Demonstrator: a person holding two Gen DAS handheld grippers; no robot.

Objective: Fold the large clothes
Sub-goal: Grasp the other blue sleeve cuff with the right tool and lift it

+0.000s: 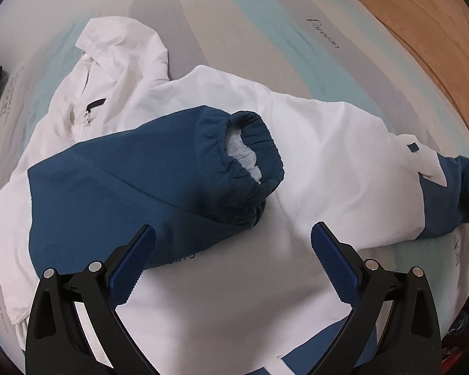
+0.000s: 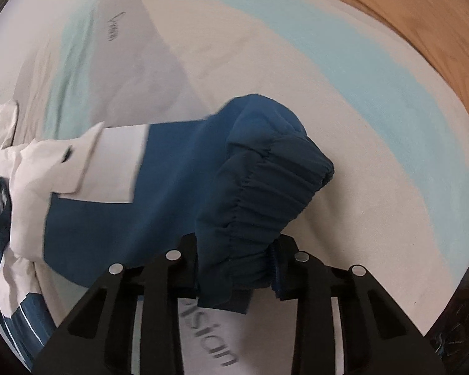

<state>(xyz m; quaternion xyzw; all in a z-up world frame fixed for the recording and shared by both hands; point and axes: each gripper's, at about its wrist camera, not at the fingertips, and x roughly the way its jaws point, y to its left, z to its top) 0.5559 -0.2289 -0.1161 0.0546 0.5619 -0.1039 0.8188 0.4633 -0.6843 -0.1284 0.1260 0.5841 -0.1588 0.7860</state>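
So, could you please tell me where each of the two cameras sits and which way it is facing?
Left wrist: on the left gripper, aimed steeply down at the white and blue jacket on the striped bedsheet; its open fingers show, with a folded-in blue sleeve ahead.
Right wrist: on the right gripper, aimed steeply down; its fingers are closed on the other sleeve's elastic cuff.
Shared: jacket, bedsheet and wooden floor.
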